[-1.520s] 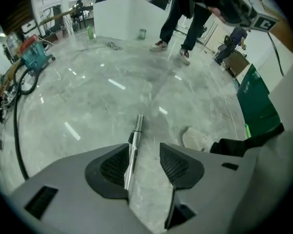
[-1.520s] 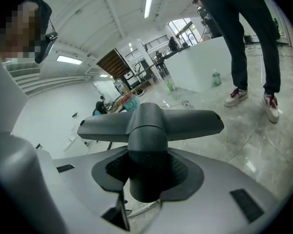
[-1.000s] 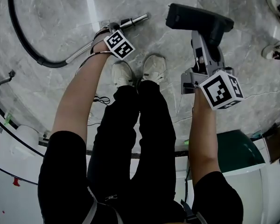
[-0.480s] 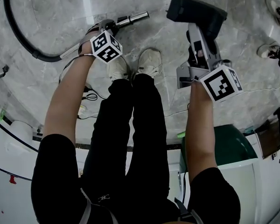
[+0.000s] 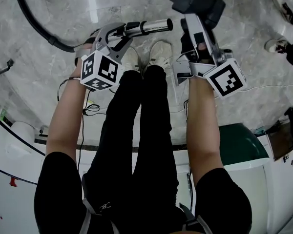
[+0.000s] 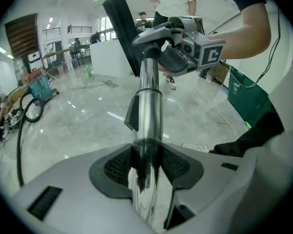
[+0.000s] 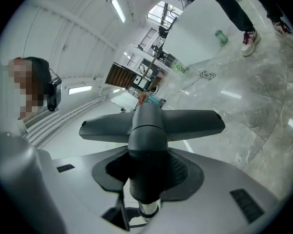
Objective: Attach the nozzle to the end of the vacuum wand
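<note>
My left gripper (image 5: pixel 118 33) is shut on the chrome vacuum wand (image 5: pixel 154 27), whose free end points right over the person's shoes. The black hose (image 5: pixel 36 23) trails from the wand to the upper left. In the left gripper view the wand (image 6: pixel 147 106) runs up from between the pads (image 6: pixel 118 165) of my left gripper (image 6: pixel 146 168). My right gripper (image 5: pixel 196 38) is shut on the neck of the dark floor nozzle (image 5: pixel 198 1), held just right of the wand's end and apart from it. In the right gripper view the nozzle (image 7: pixel 151 123) spreads as a T above my right gripper (image 7: pixel 147 173).
The person's black-trousered legs and white shoes (image 5: pixel 158 57) are directly below the wand. A green bin (image 5: pixel 244 155) stands at the right, white cabinets (image 5: pixel 14 145) at the lower left, a thin cable (image 5: pixel 90 108) on the marble floor. Other people's shoes (image 5: pixel 278 4) are at the upper right.
Both grippers have risen off the floor toward the head camera. The wand is lifted and turned more level. The nozzle has come up and nearer to the wand's end.
</note>
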The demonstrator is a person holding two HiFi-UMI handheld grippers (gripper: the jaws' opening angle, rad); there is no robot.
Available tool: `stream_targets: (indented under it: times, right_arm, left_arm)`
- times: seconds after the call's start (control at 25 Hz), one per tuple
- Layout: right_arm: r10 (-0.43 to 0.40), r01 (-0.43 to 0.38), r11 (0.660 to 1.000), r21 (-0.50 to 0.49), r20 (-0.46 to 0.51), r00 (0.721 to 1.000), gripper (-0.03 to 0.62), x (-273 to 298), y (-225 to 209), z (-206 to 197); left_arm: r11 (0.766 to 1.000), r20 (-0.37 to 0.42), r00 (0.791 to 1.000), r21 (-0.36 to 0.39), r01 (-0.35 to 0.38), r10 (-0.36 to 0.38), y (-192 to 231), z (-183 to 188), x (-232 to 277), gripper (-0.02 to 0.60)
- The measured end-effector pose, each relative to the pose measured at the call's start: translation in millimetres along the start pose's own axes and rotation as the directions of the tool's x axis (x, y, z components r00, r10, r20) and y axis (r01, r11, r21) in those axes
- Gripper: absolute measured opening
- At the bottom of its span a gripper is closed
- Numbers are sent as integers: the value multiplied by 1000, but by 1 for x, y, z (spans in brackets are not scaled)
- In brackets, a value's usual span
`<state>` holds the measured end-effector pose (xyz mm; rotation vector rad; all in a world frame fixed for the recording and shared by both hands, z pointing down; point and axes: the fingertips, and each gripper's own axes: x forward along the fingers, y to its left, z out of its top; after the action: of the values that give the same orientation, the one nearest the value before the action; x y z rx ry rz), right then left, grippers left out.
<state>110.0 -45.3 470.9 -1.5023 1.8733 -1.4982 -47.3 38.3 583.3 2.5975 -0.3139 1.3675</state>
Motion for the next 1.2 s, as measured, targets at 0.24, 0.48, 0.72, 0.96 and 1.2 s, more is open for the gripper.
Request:
stream_targets:
  times: [0.24, 0.48, 0.72, 0.96, 1.2]
  right_arm:
    - [32, -32, 999, -36, -3, 999, 173, 8, 44, -11]
    - [98, -93, 992, -84, 54, 994, 173, 18, 84, 9]
    - [151, -135, 976, -170, 81, 985, 173, 10, 125, 33]
    - [195, -144, 877, -459, 65, 979, 173, 7, 167, 48]
    - [367, -373, 806, -460, -107, 924, 173, -9, 191, 42]
  left_arm:
    - [1000, 40, 999, -20, -17, 18, 5, 15, -34, 176]
    - [997, 93, 996, -75, -9, 16, 20, 42, -54, 178]
    - [993, 133, 991, -113, 16, -1, 29, 73, -69, 178]
    - [988, 195, 981, -148, 32, -3, 30, 103, -82, 178]
    - [981, 306, 948, -137, 138, -90, 14, 119, -99, 178]
